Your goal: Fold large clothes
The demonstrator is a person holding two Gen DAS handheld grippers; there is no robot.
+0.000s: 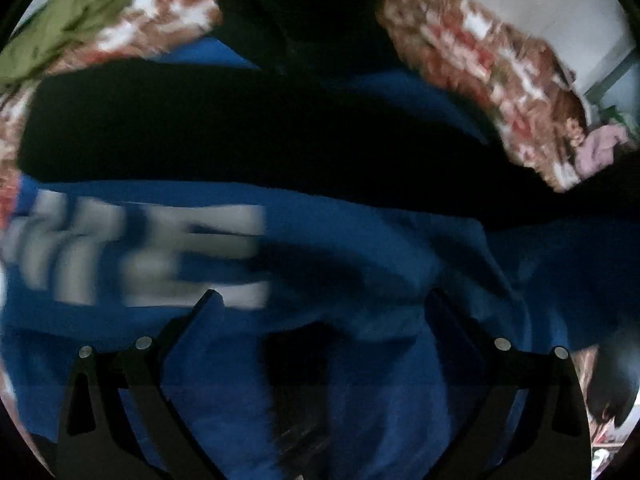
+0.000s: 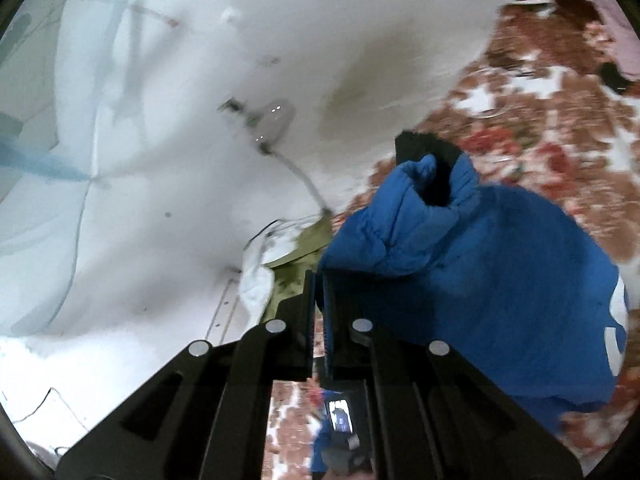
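Observation:
A large blue sweatshirt (image 1: 360, 240) with white letters (image 1: 140, 256) and black sleeves (image 1: 240, 132) lies on a red-and-white patterned bedspread (image 1: 480, 60). My left gripper (image 1: 320, 304) is open just above the blue cloth, fingers spread wide, nothing between them. The view is blurred by motion. In the right wrist view my right gripper (image 2: 320, 288) is shut on an edge of the blue sweatshirt (image 2: 480, 280) and holds it lifted, its black cuff (image 2: 432, 156) sticking up beyond the fingers.
A green garment (image 1: 72, 28) lies at the far left of the bedspread and a pink one (image 1: 600, 148) at the right. A white wall (image 2: 200, 120) with a cable and a fitting fills the left of the right wrist view. White bedding (image 2: 256, 280) and green cloth (image 2: 296, 264) lie under the right gripper.

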